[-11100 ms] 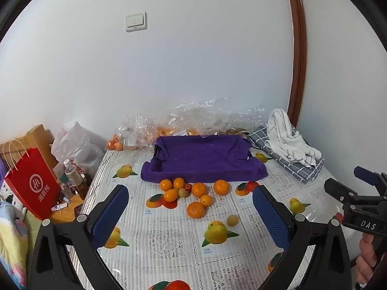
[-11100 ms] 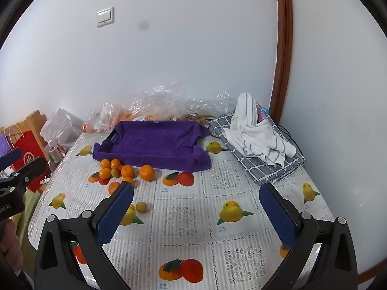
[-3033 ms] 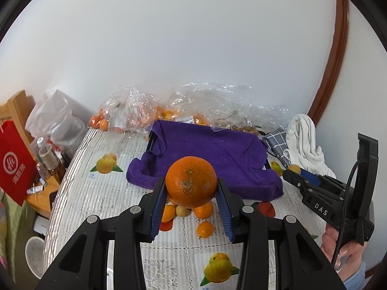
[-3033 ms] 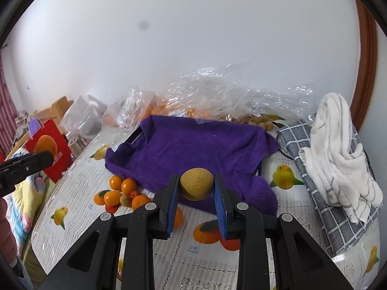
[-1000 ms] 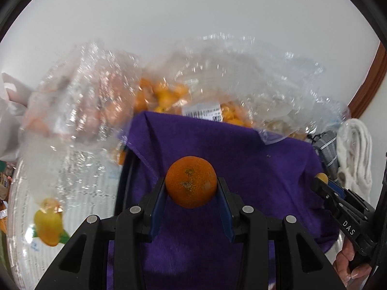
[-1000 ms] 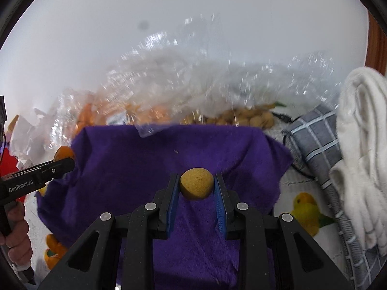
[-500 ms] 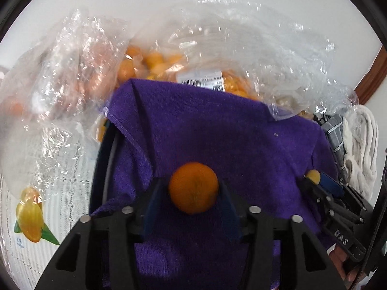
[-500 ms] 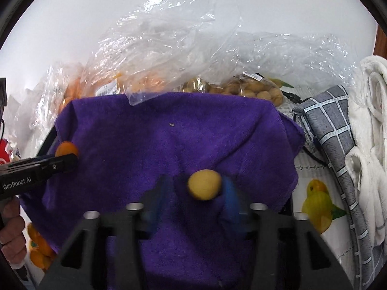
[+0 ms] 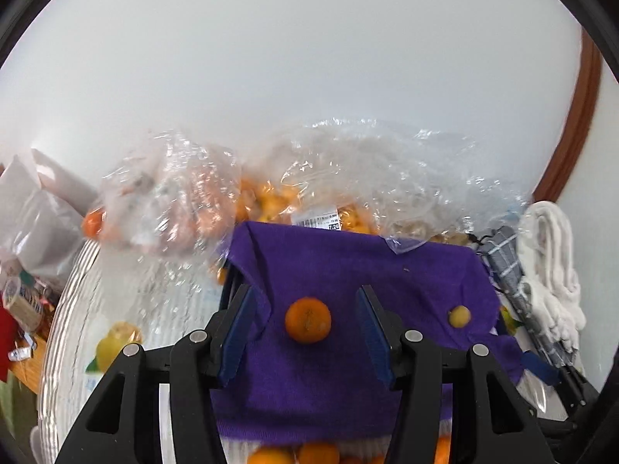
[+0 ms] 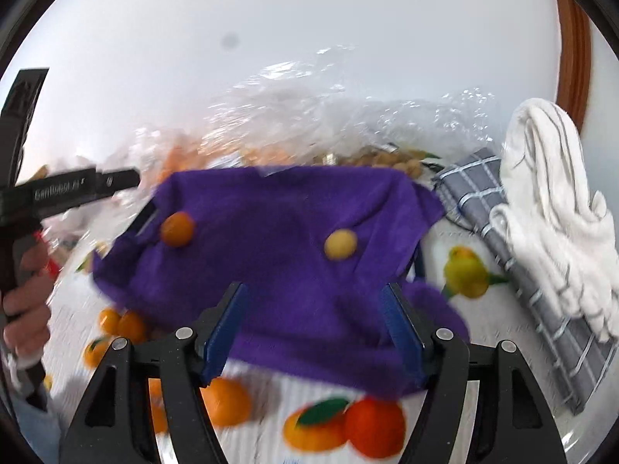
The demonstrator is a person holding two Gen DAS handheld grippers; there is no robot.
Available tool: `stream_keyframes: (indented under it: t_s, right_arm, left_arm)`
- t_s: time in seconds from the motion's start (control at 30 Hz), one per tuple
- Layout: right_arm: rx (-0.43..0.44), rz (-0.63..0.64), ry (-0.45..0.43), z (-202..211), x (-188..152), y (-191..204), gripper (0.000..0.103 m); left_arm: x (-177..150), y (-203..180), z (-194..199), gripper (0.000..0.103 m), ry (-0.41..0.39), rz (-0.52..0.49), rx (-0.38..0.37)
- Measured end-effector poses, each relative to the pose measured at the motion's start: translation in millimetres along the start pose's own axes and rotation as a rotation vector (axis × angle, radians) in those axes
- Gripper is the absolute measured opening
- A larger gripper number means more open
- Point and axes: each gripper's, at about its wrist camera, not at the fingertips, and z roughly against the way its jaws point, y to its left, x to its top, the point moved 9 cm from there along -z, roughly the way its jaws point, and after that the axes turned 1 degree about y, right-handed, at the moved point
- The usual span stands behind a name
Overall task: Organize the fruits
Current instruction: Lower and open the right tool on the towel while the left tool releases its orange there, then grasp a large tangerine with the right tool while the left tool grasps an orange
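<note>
A: Well, nearest the lens, the left gripper (image 9: 307, 334) is spreading its blue-padded jaws, and nothing is being squeezed between them.

B: Is the round orange citrus fruit (image 9: 308, 319) lying free, then?

A: Yes, it is sitting on the purple fleecy cloth (image 9: 348, 367) between the two pads, touching neither. The right gripper (image 10: 319, 328) is widening as well, with only cloth showing between its fingers.

B: And the small round yellow fruit (image 10: 340, 244)?

A: It is resting on the same cloth, beyond the right gripper's tips and well apart from the orange one.

B: What is lying farther off?

A: Crinkled clear plastic bags of orange fruit (image 9: 271, 201) are bunching along the cloth's far edge, against the plain white wall (image 9: 309, 58). Off to the right, a white striped towel (image 10: 553, 208) is lying on a grey checked folded cloth (image 10: 503, 232).
</note>
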Motion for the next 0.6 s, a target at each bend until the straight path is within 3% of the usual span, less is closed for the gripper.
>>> stream_keyframes:
  t_s: [0.2, 0.3, 0.37, 0.47, 0.6]
  right_arm:
    - [0.129, 0.073, 0.001, 8, -29, 43, 0.071]
    - [0.131, 0.162, 0.013, 9, -39, 64, 0.071]
    - [0.115, 0.204, 0.031, 6, -49, 71, 0.071]
    - [0.097, 0.232, 0.087, -8, -62, 75, 0.062]
    - [0.082, 0.213, 0.149, -28, -73, 67, 0.054]
  left_arm:
    - [-43, 30, 17, 0.054, -0.016, 0.073, -0.024]
    - [-59, 44, 11, 0.054, 0.056, 0.072, 0.018]
    - [-64, 46, 10, 0.054, 0.084, 0.082, -0.005]
    - [-69, 42, 10, 0.055, 0.105, 0.095, -0.049]
    - [-80, 35, 5, 0.055, 0.134, 0.040, -0.014]
